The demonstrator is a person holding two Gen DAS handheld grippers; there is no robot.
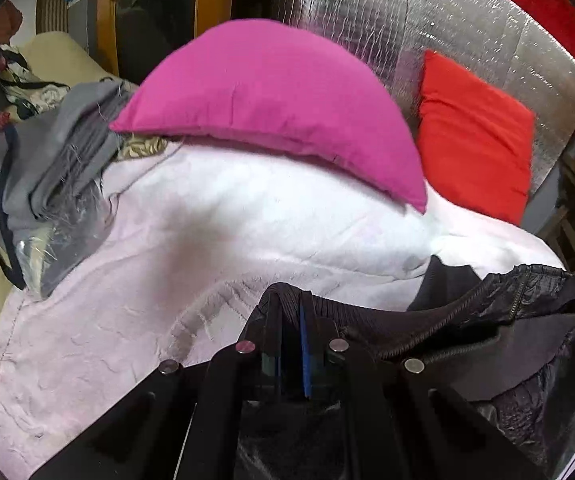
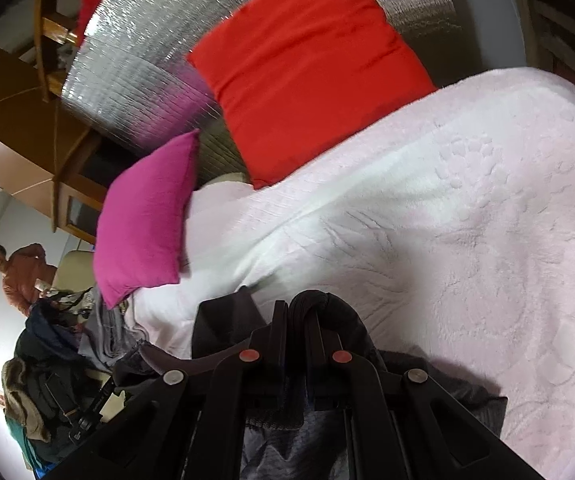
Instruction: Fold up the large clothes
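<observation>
We have both claws clamped on the same black garment [image 1: 487, 320] over the pale pink bedspread [image 1: 167, 240]. Our left gripper [image 1: 291, 308] has its jaws pressed nearly together, and the ribbed black band of the garment is pinched right at the tips, bunched up over them. From that pinch the cloth runs off to the right in the left wrist view, its ribbed edge and a zip line stretching toward the bedspread's right edge, with shiny dark lining hanging below the claw. Our right gripper [image 2: 297, 316] is just as tight: jaws closed, a fold of the black garment [image 2: 339, 316] humped over the fingertips and draped down on both sides of them, more dark cloth trailing back under the claw toward us. In both views the garment sits at the near edge of the bedspread [image 2: 467, 220], and how much of it touches the cover we cannot tell. Farther up the bed, a magenta cushion [image 1: 267, 92] lies on the bedspread's far side, and a red cushion [image 1: 475, 136] leans against a silver quilted panel [image 1: 427, 8] behind it. Off the bedspread's left edge we see grey clothing [image 1: 55, 160] heaped up, and in the right wrist view a darker pile of clothes [image 2: 47, 360] beside it, with a person [image 2: 19, 276] in an orange-red top standing beyond the pile.
</observation>
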